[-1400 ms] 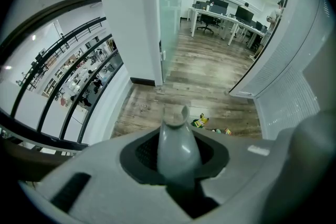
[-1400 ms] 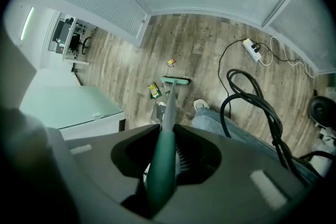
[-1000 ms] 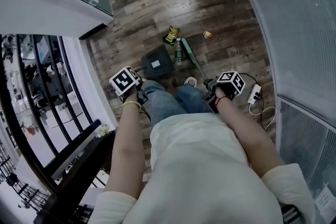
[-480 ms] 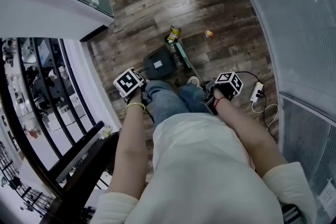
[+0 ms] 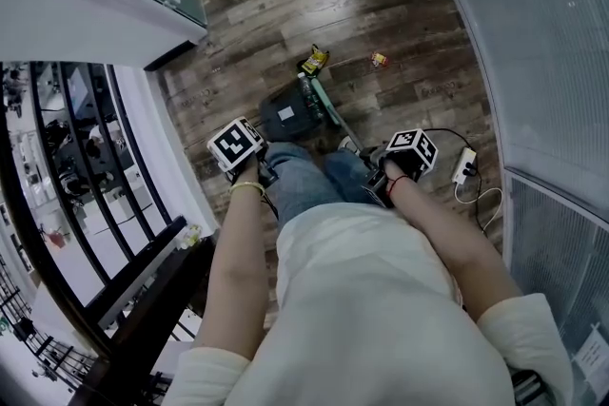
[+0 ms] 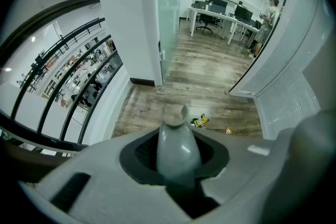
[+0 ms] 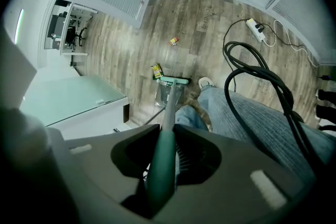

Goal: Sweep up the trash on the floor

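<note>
Clamps the green broom handle [image 7: 167,113] in the right hand-held gripper [image 7: 165,139], the grey dustpan handle [image 6: 177,136] in the left hand-held gripper [image 6: 176,152]. Sets the broom head [image 7: 173,81] beside a plastic bottle [image 5: 307,93] at the mouth of the dustpan [image 5: 285,116]; yellow wrapper [image 5: 312,62] just beyond, small wrapper [image 5: 379,60] well apart on the floor. Could roll the bottle past the pan on a skewed stroke.

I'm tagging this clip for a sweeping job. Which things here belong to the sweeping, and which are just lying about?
Part of the job:
- broom, gripped in the right gripper
- dustpan, held by its handle in the left gripper
- yellow wrapper on the floor
- small wrapper on the floor

Just lying about:
- power strip and its white cord
- desks far down the room
</note>
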`<action>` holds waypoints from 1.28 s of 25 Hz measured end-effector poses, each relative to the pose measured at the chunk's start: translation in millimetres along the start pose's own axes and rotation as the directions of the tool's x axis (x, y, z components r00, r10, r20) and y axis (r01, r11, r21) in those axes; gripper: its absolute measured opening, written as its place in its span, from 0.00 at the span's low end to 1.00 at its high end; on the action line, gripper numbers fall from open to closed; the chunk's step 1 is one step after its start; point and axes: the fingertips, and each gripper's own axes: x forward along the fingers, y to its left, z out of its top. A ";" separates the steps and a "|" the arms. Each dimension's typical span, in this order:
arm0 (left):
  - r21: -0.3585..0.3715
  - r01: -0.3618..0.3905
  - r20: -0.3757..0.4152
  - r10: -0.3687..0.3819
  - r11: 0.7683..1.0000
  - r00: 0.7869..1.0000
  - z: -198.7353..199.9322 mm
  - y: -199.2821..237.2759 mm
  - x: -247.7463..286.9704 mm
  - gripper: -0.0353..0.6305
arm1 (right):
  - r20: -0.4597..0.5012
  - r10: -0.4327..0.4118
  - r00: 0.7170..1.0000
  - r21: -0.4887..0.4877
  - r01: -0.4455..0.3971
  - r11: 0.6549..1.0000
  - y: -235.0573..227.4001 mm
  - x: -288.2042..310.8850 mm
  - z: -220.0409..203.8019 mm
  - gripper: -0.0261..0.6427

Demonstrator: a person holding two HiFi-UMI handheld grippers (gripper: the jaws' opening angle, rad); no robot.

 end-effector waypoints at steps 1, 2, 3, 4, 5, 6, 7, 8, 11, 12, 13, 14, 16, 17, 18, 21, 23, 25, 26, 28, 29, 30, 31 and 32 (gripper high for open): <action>0.001 0.000 0.000 0.000 1.000 1.000 -0.1 0.3 0.1 0.19 | -0.002 -0.001 1.000 0.001 0.001 1.000 -0.9 0.3 -0.4 0.18; 0.001 0.000 0.001 0.000 1.000 1.000 0.0 0.7 0.4 0.19 | -0.006 0.000 1.000 0.000 0.000 1.000 -0.6 0.1 -1.5 0.18; 0.001 0.000 0.001 0.000 1.000 1.000 0.3 0.8 0.8 0.19 | -0.010 0.003 1.000 -0.003 -0.003 1.000 0.6 -0.4 -3.1 0.18; 0.001 0.000 0.001 0.000 1.000 1.000 0.6 0.7 1.1 0.19 | -0.013 0.004 1.000 -0.008 -0.004 1.000 1.5 -0.8 -4.1 0.18; 0.002 0.000 0.001 0.000 1.000 1.000 0.8 0.4 1.1 0.19 | -0.015 0.003 1.000 -0.014 -0.003 1.000 0.9 -0.5 -4.2 0.18; 0.002 0.000 0.001 0.000 1.000 1.000 0.9 0.1 1.0 0.19 | -0.017 0.001 1.000 -0.021 -0.001 1.000 -0.4 0.0 -4.2 0.18; 0.002 0.000 0.002 0.000 1.000 1.000 0.9 0.0 0.8 0.19 | -0.021 0.001 1.000 -0.026 -0.002 1.000 -0.9 0.5 -5.2 0.18; 0.002 0.000 0.002 0.000 1.000 1.000 0.6 -0.1 0.4 0.19 | -0.030 0.005 1.000 -0.029 -0.006 1.000 -0.3 0.8 -7.5 0.18; 0.001 -0.001 0.002 0.001 1.000 1.000 -1.0 -0.7 -1.2 0.19 | -0.066 0.006 0.998 -0.036 -0.008 0.999 0.6 0.3 -17.4 0.18; 0.001 -0.001 0.002 0.001 1.000 1.000 -1.1 -0.7 -1.5 0.19 | -0.077 0.003 0.997 -0.040 -0.006 0.999 0.5 0.5 -20.6 0.18; 0.002 -0.001 0.002 0.001 1.000 1.000 -0.9 -0.5 -1.6 0.19 | -0.088 0.000 0.996 -0.044 -0.004 0.999 0.7 1.0 -23.5 0.18; 0.003 -0.001 0.002 0.001 1.000 1.000 -0.5 -0.2 -1.4 0.19 | -0.098 0.000 0.995 -0.046 -0.004 0.999 1.4 1.4 -26.3 0.18; 0.002 0.000 0.003 0.000 1.000 1.000 -0.3 0.2 -0.8 0.19 | -0.114 0.005 0.993 -0.051 -0.011 0.999 3.8 1.6 -30.5 0.18; 0.002 0.000 0.004 0.000 1.000 1.000 -0.5 0.2 -0.8 0.19 | -0.119 0.007 0.993 -0.055 -0.013 0.998 4.0 1.7 -31.3 0.18; 0.002 0.000 0.004 0.000 1.000 1.000 -0.8 0.2 -1.0 0.19 | -0.123 0.005 0.992 -0.061 -0.013 0.998 3.8 1.5 -31.9 0.18; 0.003 0.001 0.006 -0.001 1.000 1.000 -1.3 0.6 -1.3 0.19 | -0.128 -0.004 0.992 -0.086 -0.007 0.996 5.0 0.0 -35.5 0.18; 0.004 0.001 0.005 -0.001 1.000 1.000 -1.4 0.6 -1.2 0.19 | -0.135 -0.009 0.991 -0.102 -0.005 0.995 6.5 -0.6 -38.3 0.18; 0.003 0.001 0.005 -0.001 1.000 1.000 -1.0 0.8 -1.5 0.19 | -0.144 -0.016 0.989 -0.113 0.000 0.994 7.2 -0.8 -40.3 0.18; 0.003 0.001 0.004 -0.001 1.000 1.000 -1.1 0.9 -1.7 0.19 | -0.147 -0.018 0.989 -0.114 0.001 0.993 7.0 -0.9 -40.8 0.18; 0.003 0.001 0.003 -0.001 1.000 1.000 -1.6 0.8 -1.7 0.19 | -0.147 -0.019 0.989 -0.114 0.003 0.994 6.0 -1.1 -40.0 0.18; 0.003 0.001 0.003 -0.001 1.000 1.000 -1.5 0.8 -1.5 0.19 | -0.144 -0.022 0.989 -0.117 0.005 0.993 5.8 -1.2 -38.9 0.18; 0.004 0.000 0.003 0.000 1.000 1.000 -1.1 0.9 -1.3 0.19 | -0.141 -0.027 0.990 -0.124 0.009 0.992 6.1 -1.5 -37.6 0.18; 0.004 0.000 0.004 0.000 1.000 1.000 -0.6 0.9 -1.1 0.19 | -0.138 -0.033 0.990 -0.133 0.014 0.991 6.6 -1.9 -36.3 0.18; 0.004 0.001 0.004 -0.001 1.000 1.000 -0.3 1.1 -1.0 0.19 | -0.133 -0.040 0.990 -0.145 0.020 0.989 7.1 -2.6 -35.2 0.18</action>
